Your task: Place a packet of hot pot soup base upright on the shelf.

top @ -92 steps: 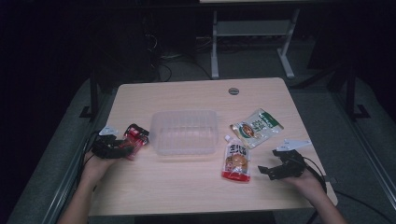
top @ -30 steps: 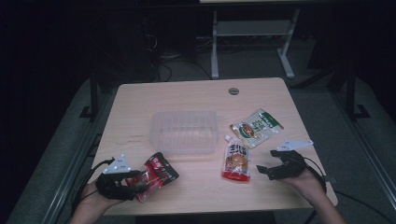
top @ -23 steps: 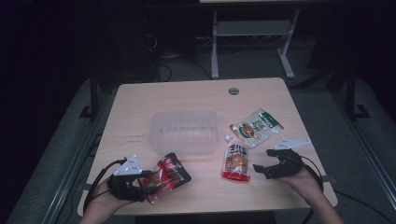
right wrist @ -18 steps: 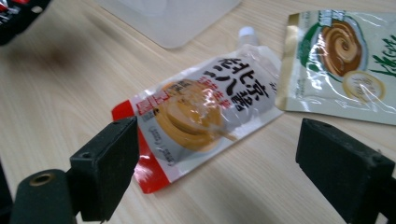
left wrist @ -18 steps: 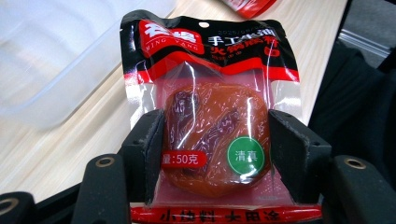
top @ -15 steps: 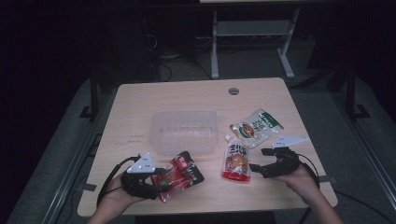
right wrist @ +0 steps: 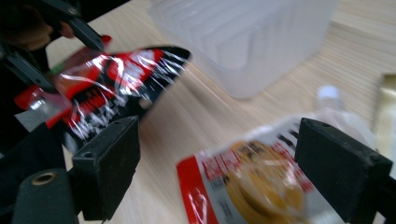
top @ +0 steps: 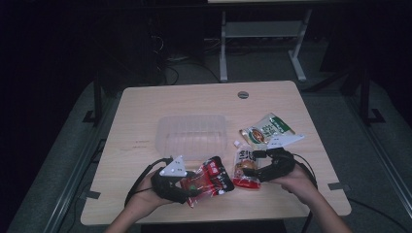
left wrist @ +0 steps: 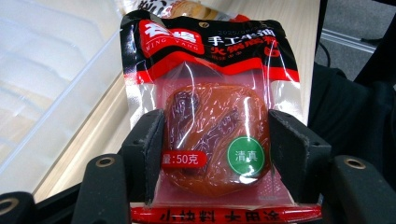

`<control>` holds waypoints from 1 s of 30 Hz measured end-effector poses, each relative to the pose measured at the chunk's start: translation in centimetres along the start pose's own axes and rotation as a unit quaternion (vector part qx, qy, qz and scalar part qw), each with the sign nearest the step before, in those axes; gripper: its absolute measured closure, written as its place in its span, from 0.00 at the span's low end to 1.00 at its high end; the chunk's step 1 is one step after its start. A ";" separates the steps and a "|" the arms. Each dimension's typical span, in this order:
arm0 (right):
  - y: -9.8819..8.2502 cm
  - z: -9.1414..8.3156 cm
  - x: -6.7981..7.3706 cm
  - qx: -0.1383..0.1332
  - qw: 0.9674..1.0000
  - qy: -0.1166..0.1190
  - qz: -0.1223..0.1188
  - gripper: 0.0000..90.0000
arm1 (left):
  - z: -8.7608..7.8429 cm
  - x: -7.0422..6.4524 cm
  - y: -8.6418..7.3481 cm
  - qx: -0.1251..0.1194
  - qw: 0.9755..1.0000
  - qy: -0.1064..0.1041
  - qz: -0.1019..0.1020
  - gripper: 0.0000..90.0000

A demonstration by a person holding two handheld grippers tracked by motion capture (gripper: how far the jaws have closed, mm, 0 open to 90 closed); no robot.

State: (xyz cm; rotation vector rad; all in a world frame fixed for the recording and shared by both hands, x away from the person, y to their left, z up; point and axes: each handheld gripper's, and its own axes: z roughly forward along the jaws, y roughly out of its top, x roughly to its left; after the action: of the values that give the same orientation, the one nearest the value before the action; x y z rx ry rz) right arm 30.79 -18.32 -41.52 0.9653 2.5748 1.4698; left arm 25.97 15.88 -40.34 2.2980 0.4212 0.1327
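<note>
Red sauce packet (left wrist: 212, 126), clamped between left gripper (left wrist: 212, 154) fingers (left wrist: 147, 149), above table edge (left wrist: 93, 140)

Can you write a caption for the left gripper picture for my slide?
The left gripper clamps a red-and-black plastic sauce packet beside a clear plastic tub.

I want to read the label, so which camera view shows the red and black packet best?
The left gripper view: the red and black packet sits close and sharp between the left hand-held gripper jaws. The high view shows it small; the right gripper view shows it blurred.
</note>
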 end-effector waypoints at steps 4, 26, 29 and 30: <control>1.1 1.3 0.6 -0.006 1.000 0.030 -0.003 0.18 | -0.2 -0.2 -0.3 -0.006 1.000 0.004 -0.002 0.43; 1.7 5.7 2.9 0.024 0.992 0.125 -0.002 0.22 | -1.7 -0.8 -0.9 -0.026 1.000 0.009 0.005 0.43; 1.5 5.9 2.9 0.023 0.991 0.134 0.006 0.22 | -1.5 -0.9 -0.8 -0.026 1.000 0.008 0.009 0.43; 1.4 5.9 2.9 0.024 0.990 0.138 0.010 0.22 | -1.4 -0.9 -0.8 -0.023 1.000 0.007 0.010 0.43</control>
State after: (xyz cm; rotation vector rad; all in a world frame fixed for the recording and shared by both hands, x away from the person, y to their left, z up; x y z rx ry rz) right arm 31.04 -11.74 -42.93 0.8476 2.8073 1.6603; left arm 24.60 17.08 -39.92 2.2567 0.3984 0.1669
